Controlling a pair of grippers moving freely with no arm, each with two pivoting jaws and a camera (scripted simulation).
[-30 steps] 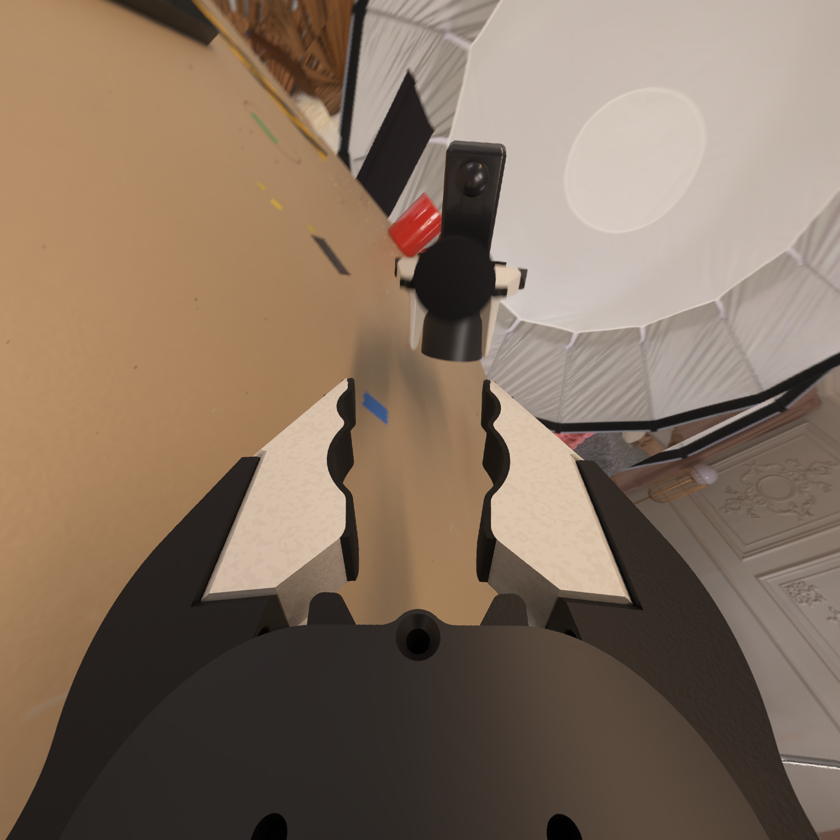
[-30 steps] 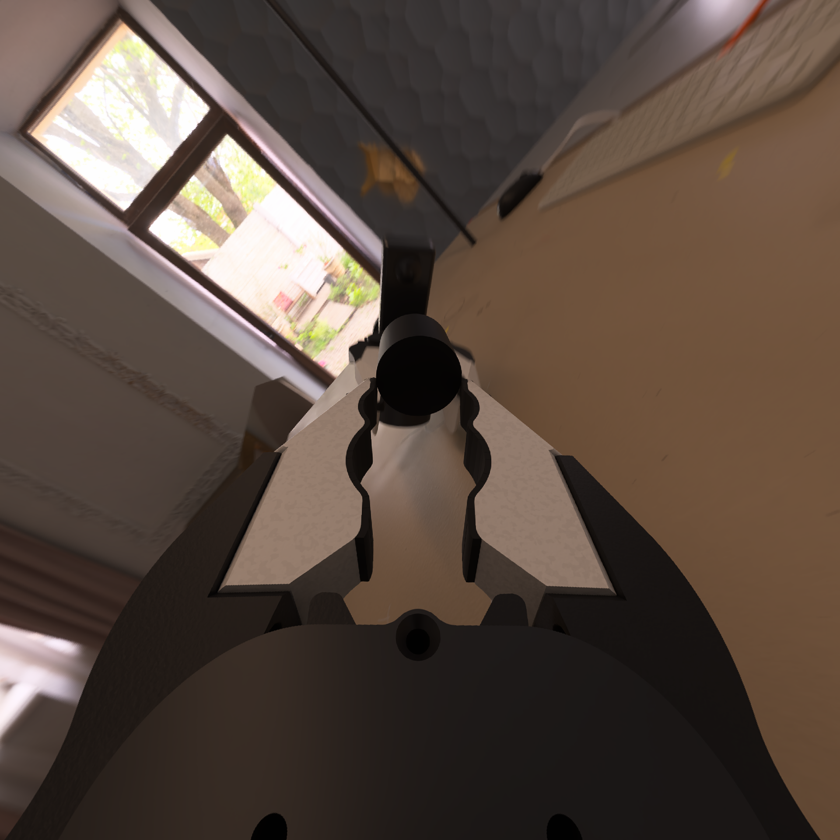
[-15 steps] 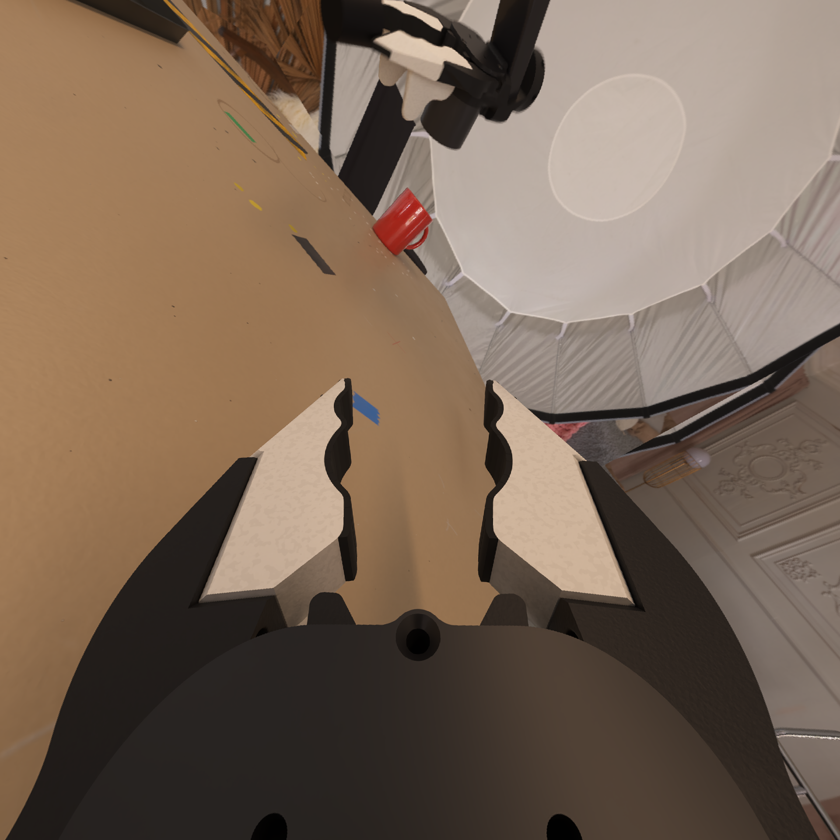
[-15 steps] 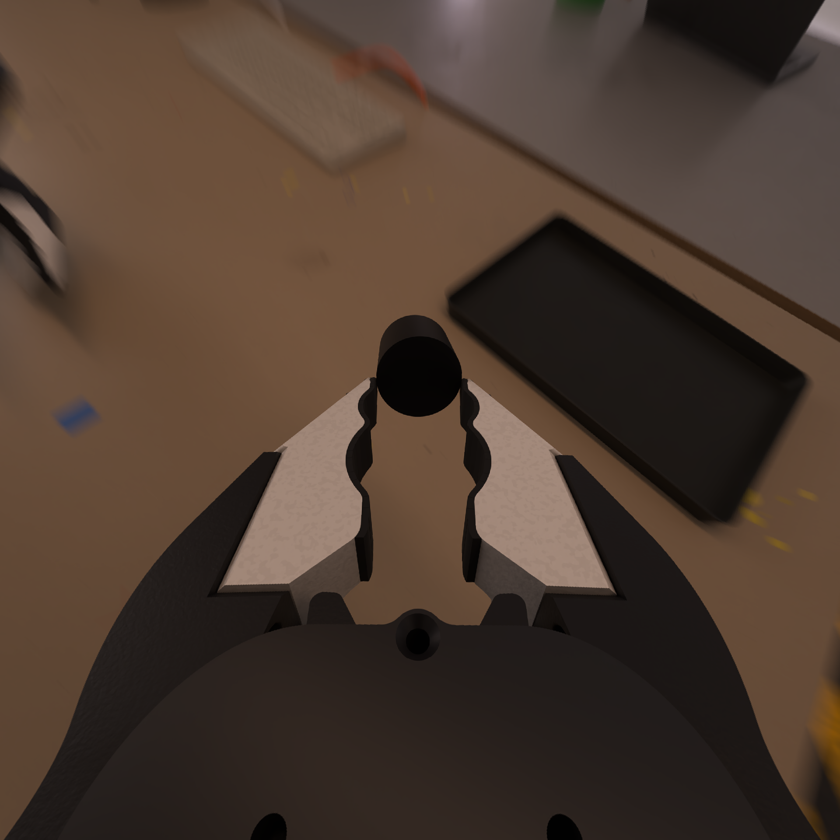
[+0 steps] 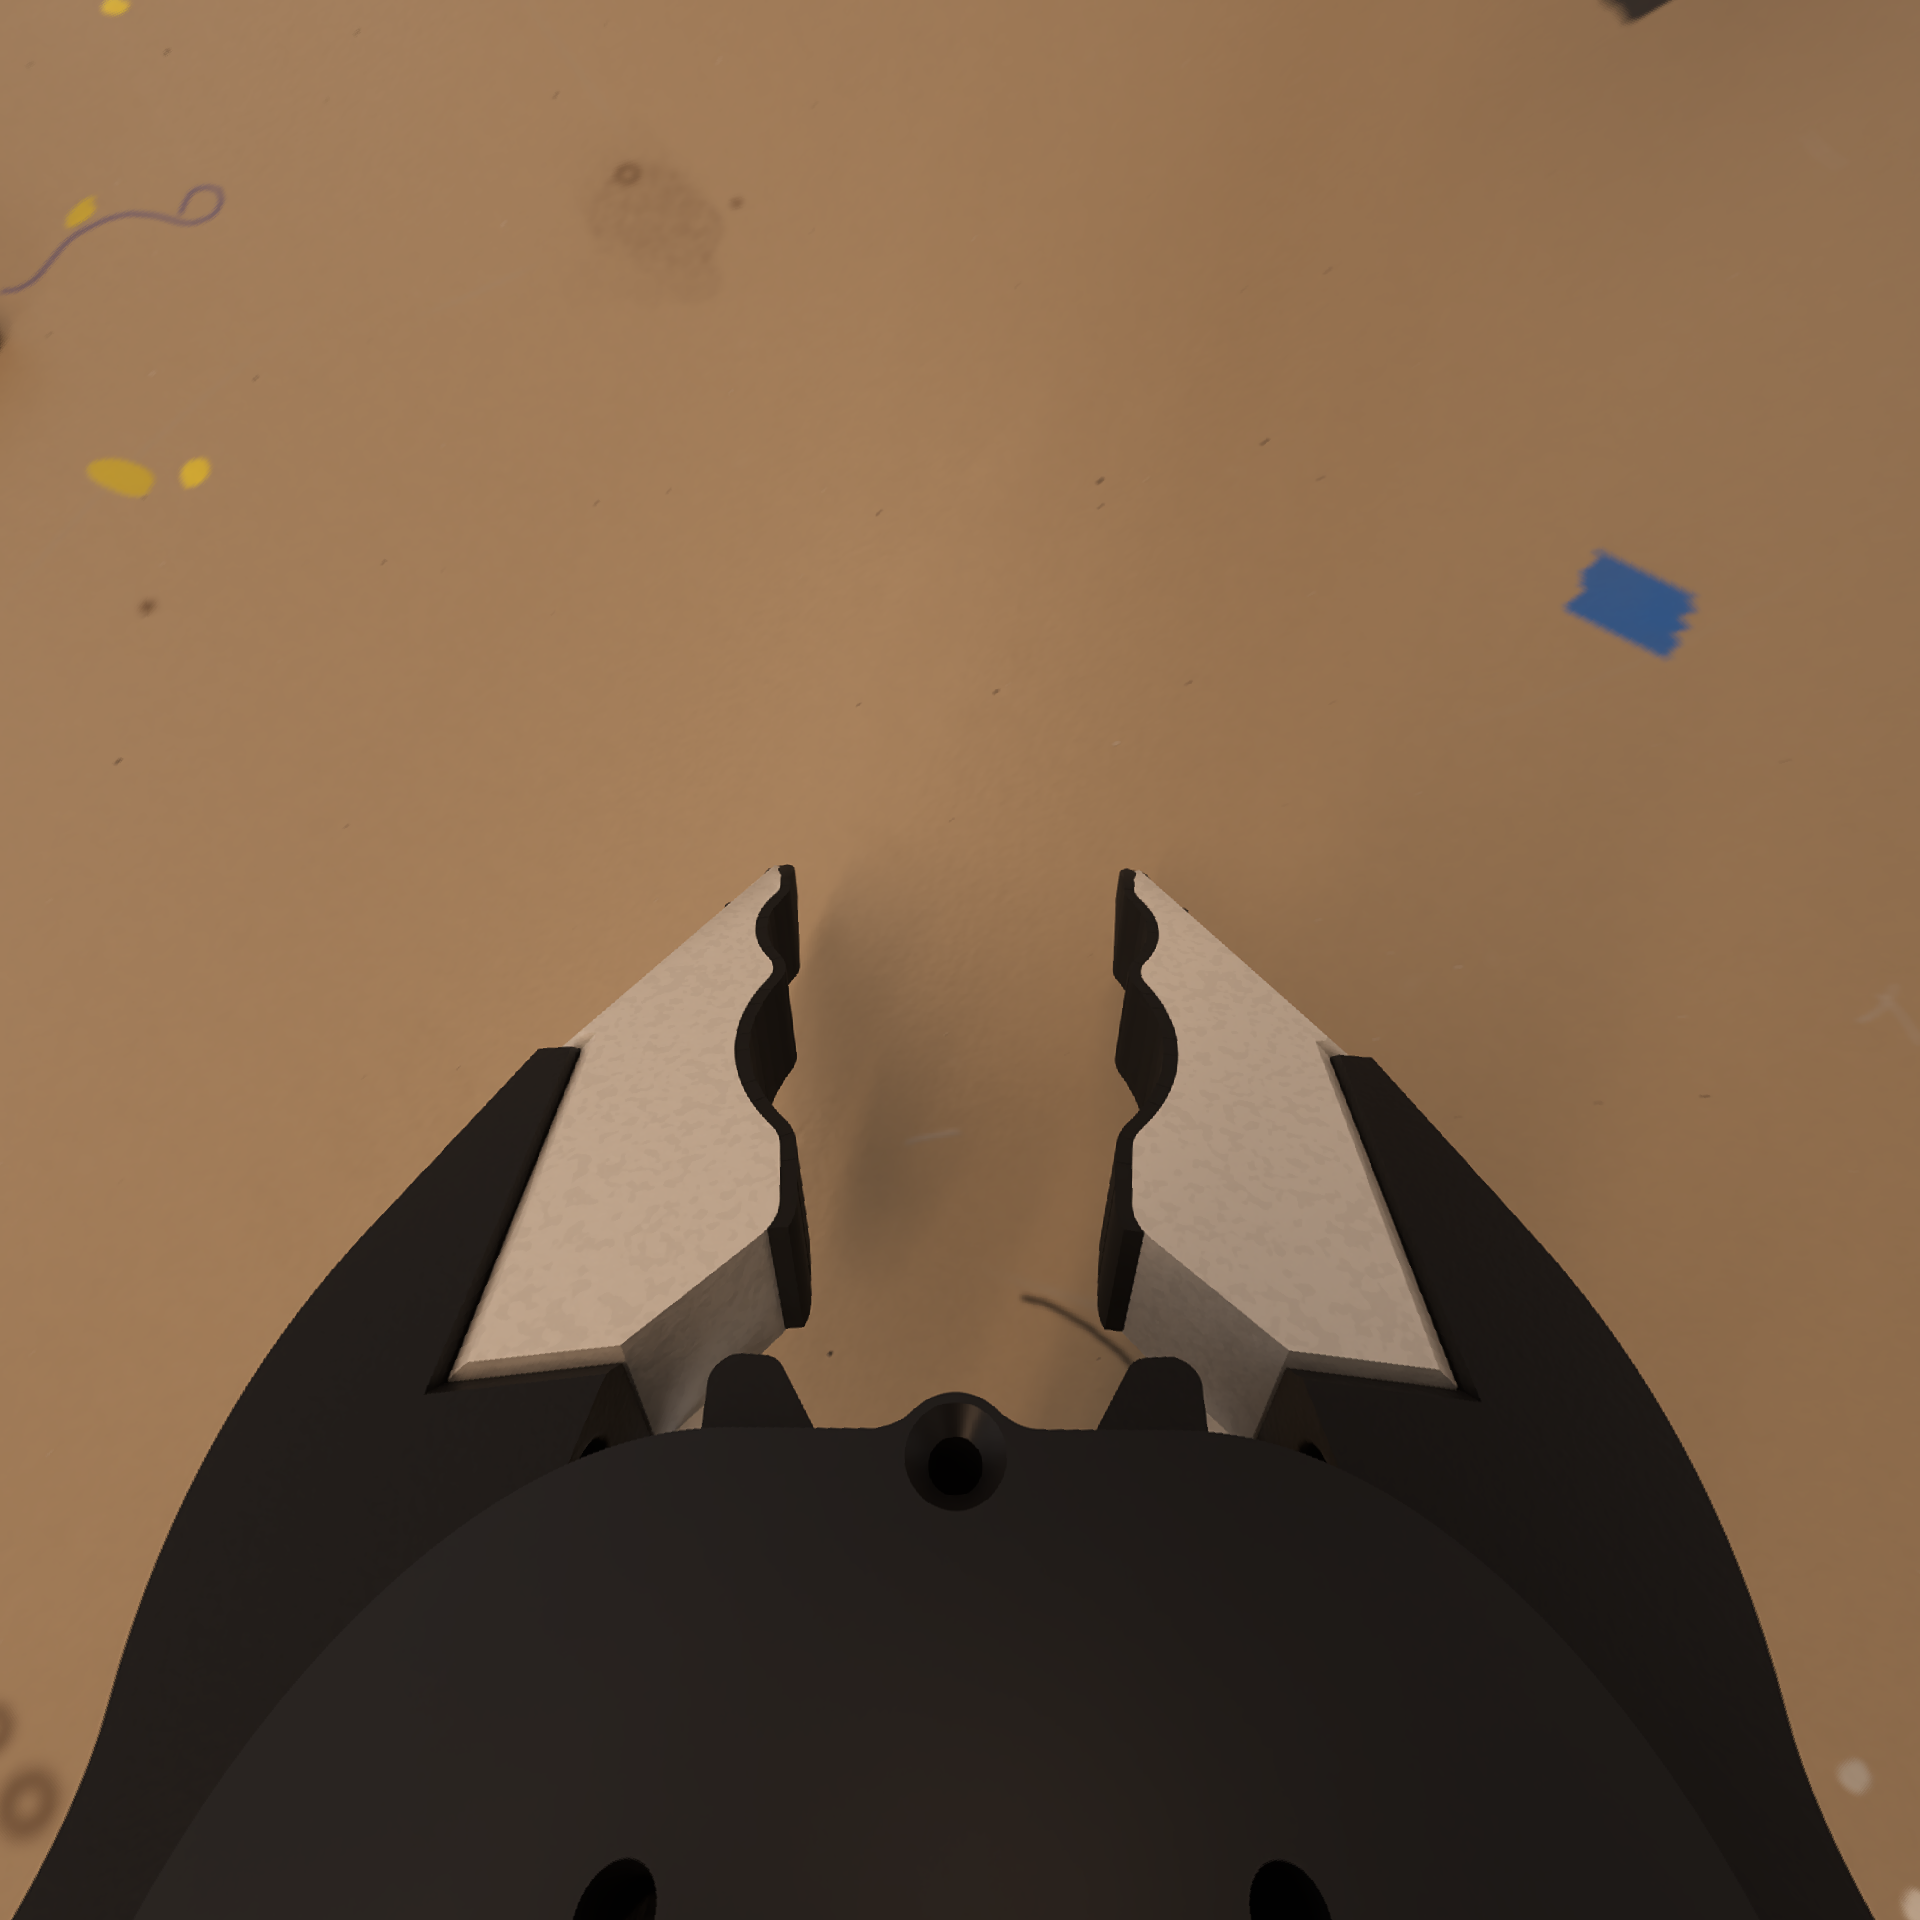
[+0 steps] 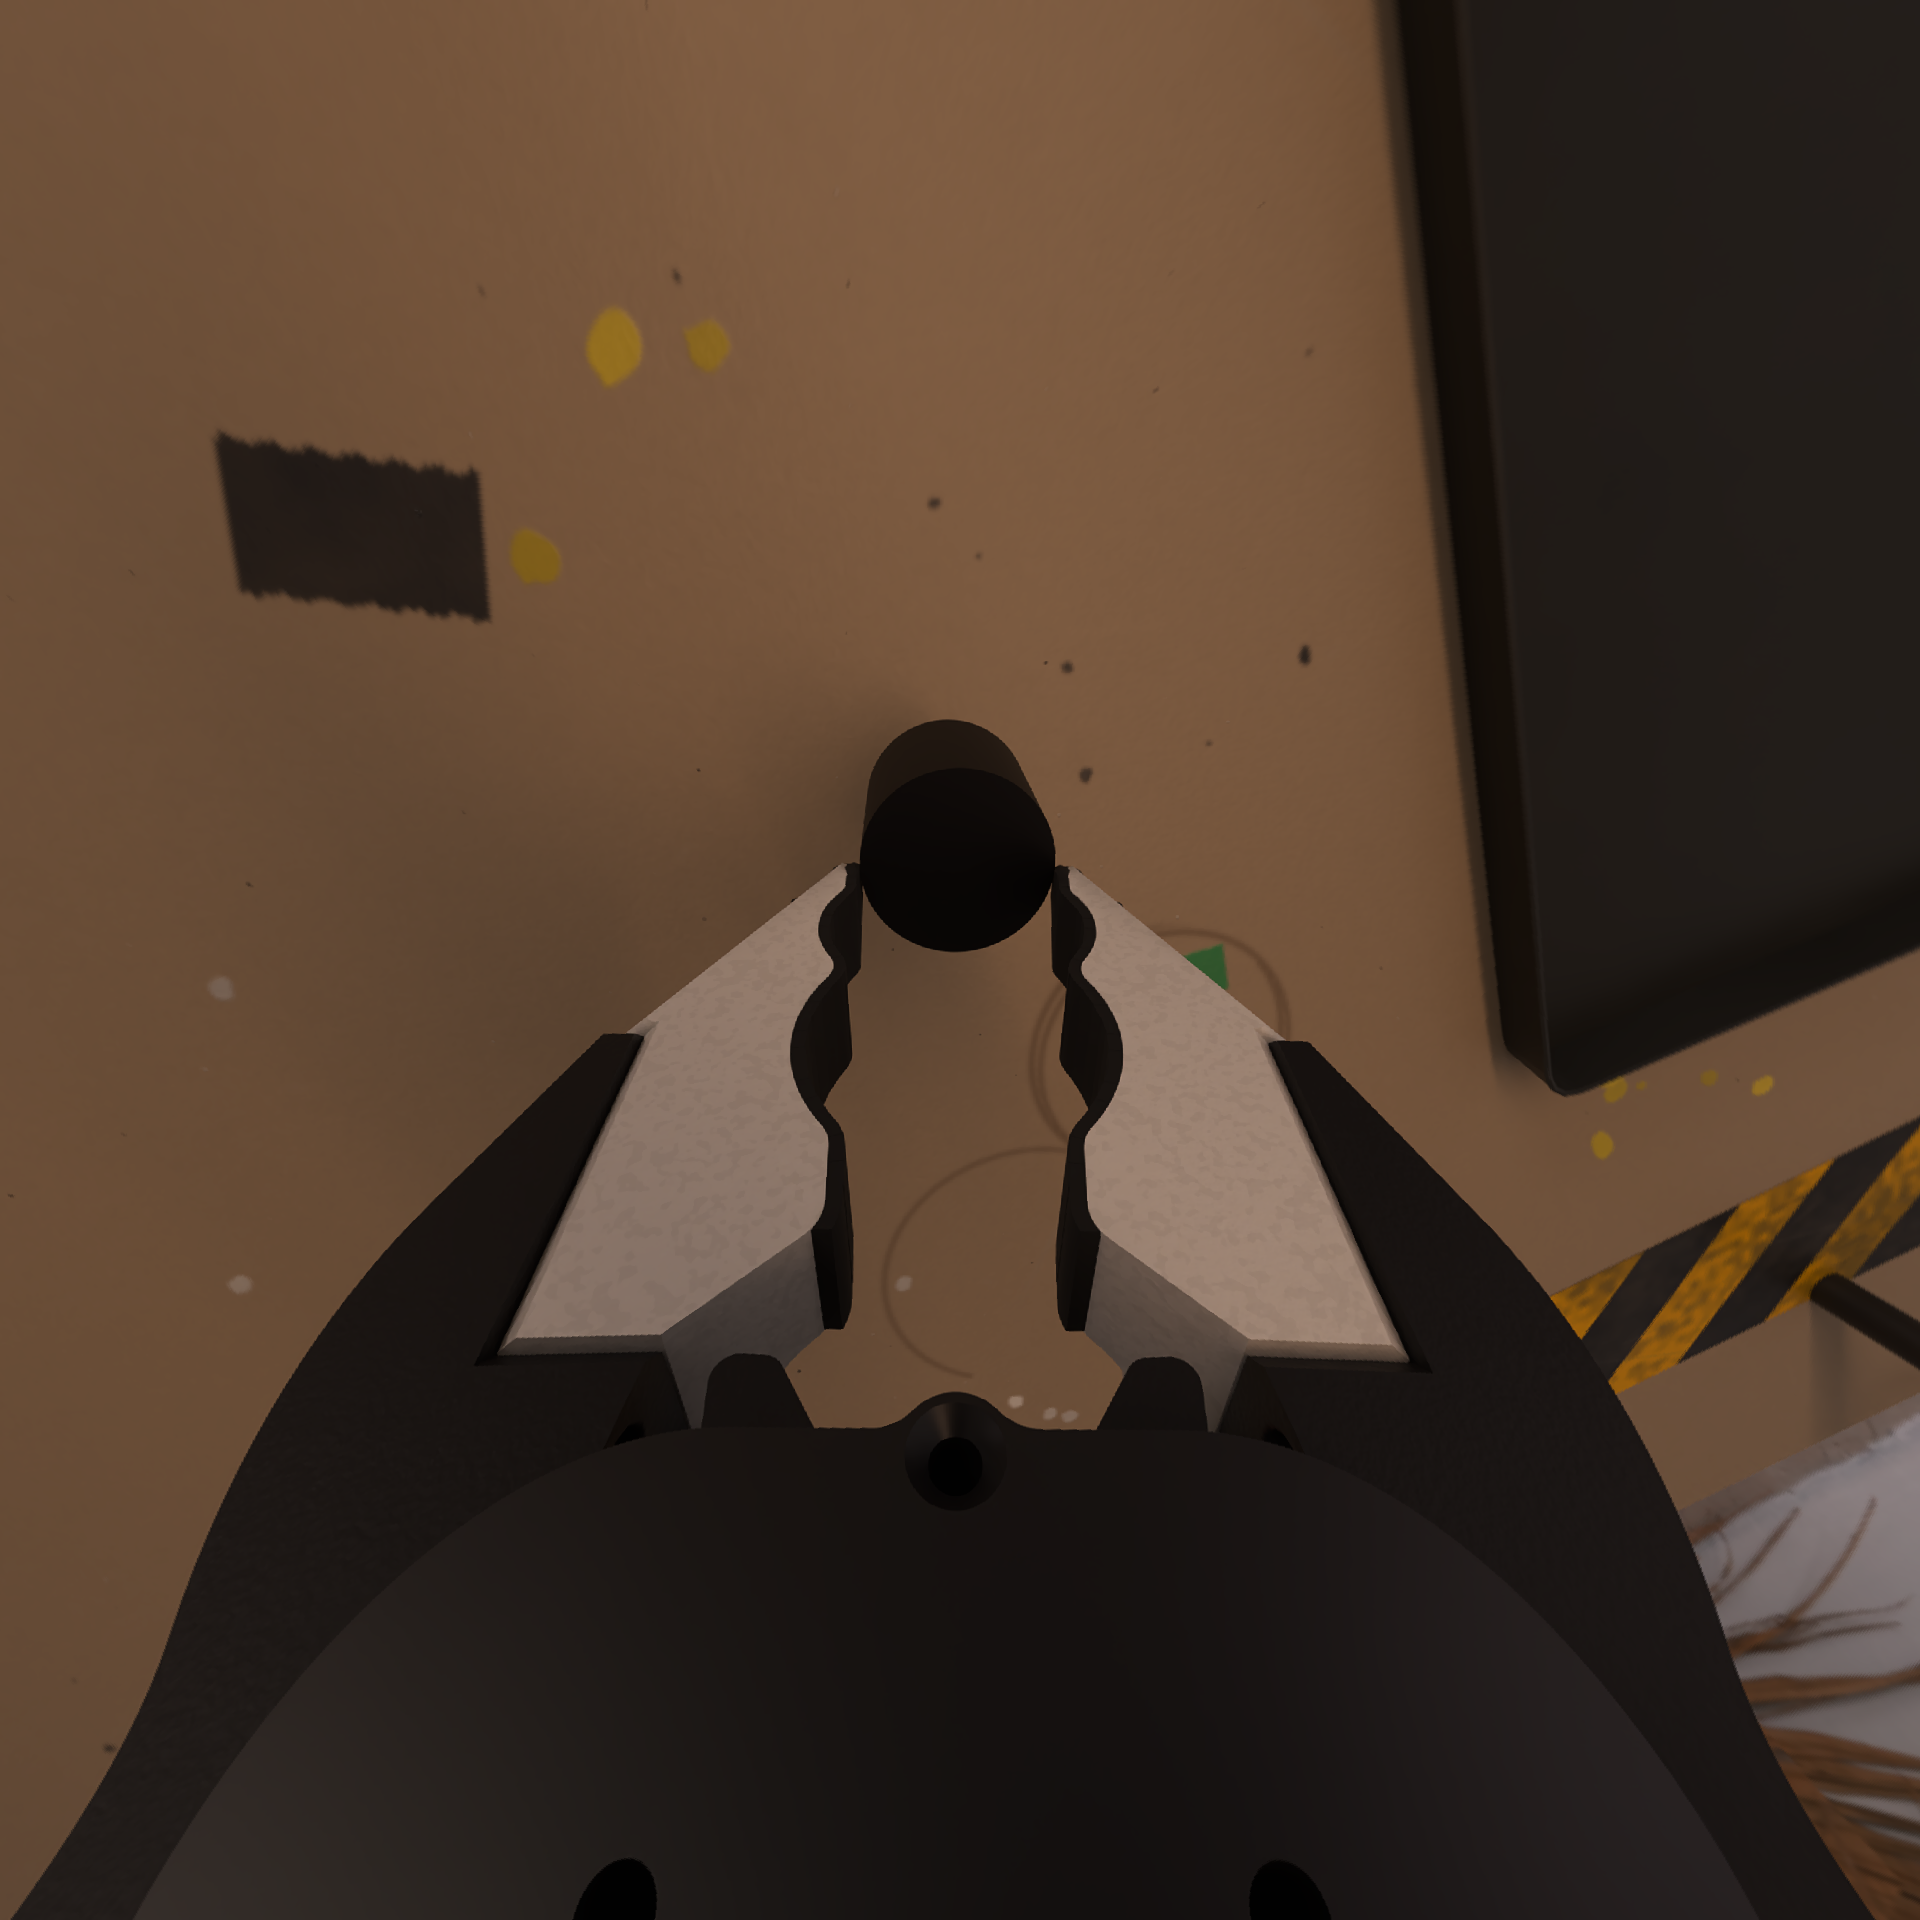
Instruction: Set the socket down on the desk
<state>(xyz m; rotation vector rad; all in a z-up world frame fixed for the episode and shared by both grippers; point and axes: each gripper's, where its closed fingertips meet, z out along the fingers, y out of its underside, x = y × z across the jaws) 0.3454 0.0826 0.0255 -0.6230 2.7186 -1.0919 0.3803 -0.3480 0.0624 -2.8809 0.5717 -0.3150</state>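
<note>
In the left wrist view, the left gripper [image 5: 954, 873] points down at the brown desk [image 5: 935, 416], jaws apart with nothing between them; blue tape [image 5: 1631, 604] lies off to the right. In the right wrist view, the right gripper [image 6: 956, 873] clamps the black socket [image 6: 956, 852] at its fingertips above the desk, beside a black tray [image 6: 1704, 520].

The socket [image 6: 954, 831] was a short black cylinder, its flat round end facing the camera, poised over the tan desk [image 6: 727, 156], left of the black tray [image 6: 1704, 499].
</note>
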